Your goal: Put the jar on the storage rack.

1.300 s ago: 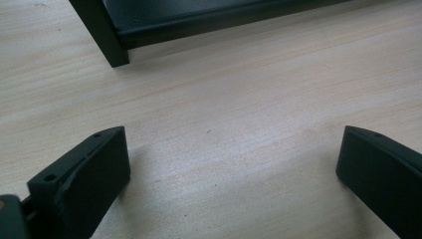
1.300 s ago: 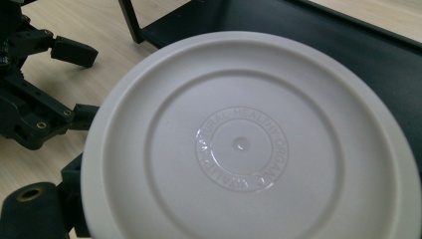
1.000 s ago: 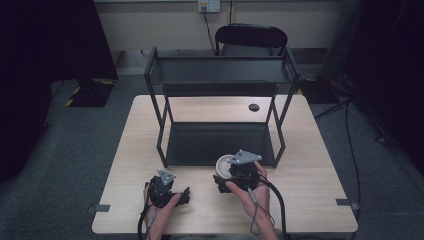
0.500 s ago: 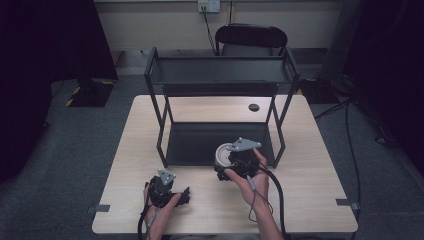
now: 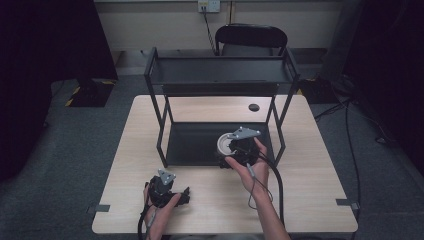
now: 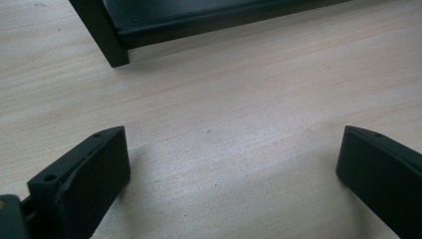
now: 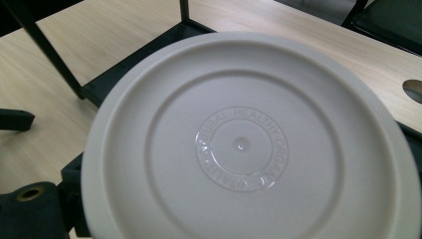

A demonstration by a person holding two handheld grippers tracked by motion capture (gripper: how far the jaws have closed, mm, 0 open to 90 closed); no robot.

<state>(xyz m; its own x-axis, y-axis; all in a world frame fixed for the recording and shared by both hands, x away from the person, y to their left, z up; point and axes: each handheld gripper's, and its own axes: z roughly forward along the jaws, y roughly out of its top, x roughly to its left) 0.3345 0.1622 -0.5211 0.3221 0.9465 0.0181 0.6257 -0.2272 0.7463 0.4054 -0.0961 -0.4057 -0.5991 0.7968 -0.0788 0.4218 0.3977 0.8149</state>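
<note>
The white plate (image 7: 249, 144) rides in the right gripper (image 5: 235, 150), held over the front edge of the black rack's (image 5: 220, 75) lower shelf (image 5: 195, 142). In the right gripper view its underside faces the camera, a ring of raised lettering at its centre, and its near rim sits down between the jaws, so the gripper is clamped on the plate. Holding it by the rim, face toward the hand, probably leaves the far edge free to go in under the upper shelf first.

Nearest the person, the left gripper (image 5: 167, 192) rests low at the front of the wooden table (image 5: 310, 165), well apart from the plate. Its jaws are spread wide over bare wood with nothing between them, and the rack's front left foot (image 6: 107, 40) stands just ahead. It looks parked there to keep out of the right arm's way.

Beyond the plate, the lower shelf lies empty between the rack's legs, a likely landing place. A small dark spot (image 5: 254, 107) marks the tabletop behind the rack; whether it is a hole or a cap is hard to tell. A black chair (image 5: 250, 37) stands past the table.
</note>
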